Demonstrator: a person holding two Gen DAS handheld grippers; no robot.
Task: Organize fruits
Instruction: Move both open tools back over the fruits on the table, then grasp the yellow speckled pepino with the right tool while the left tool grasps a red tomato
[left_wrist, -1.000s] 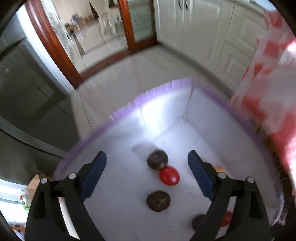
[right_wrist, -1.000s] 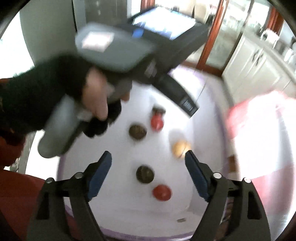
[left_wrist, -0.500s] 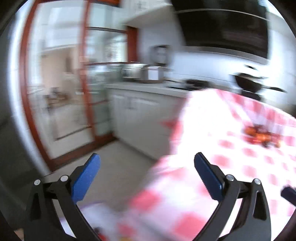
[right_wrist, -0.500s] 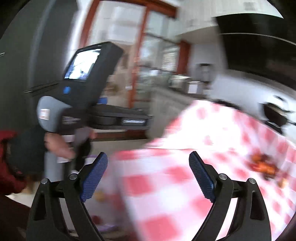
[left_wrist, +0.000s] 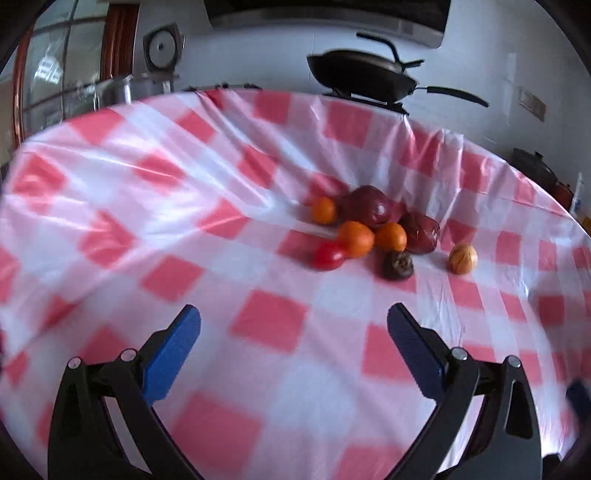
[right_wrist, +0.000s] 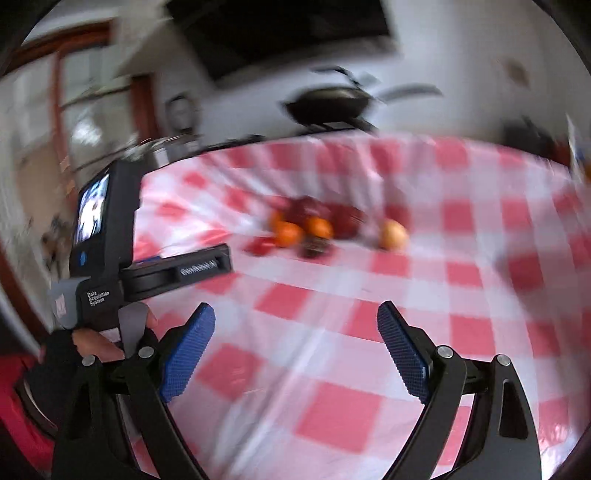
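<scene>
Mostly blurred right view, fruit pile (right_wrist: 314, 229) indistinct, tablecloth (right_wrist: 369, 332) smeared

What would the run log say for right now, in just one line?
left gripper: open, holding nothing | right gripper: open, holding nothing | fruit pile: on checkered tablecloth, untouched | yellowish fruit: apart from the pile

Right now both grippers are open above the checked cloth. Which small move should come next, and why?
Probably advance the left gripper toward the fruit pile. Both it and the right gripper are open and empty, and the fruit lies well ahead of the fingertips. The yellowish fruit, lying apart from the others, looks easiest to take first.
</scene>
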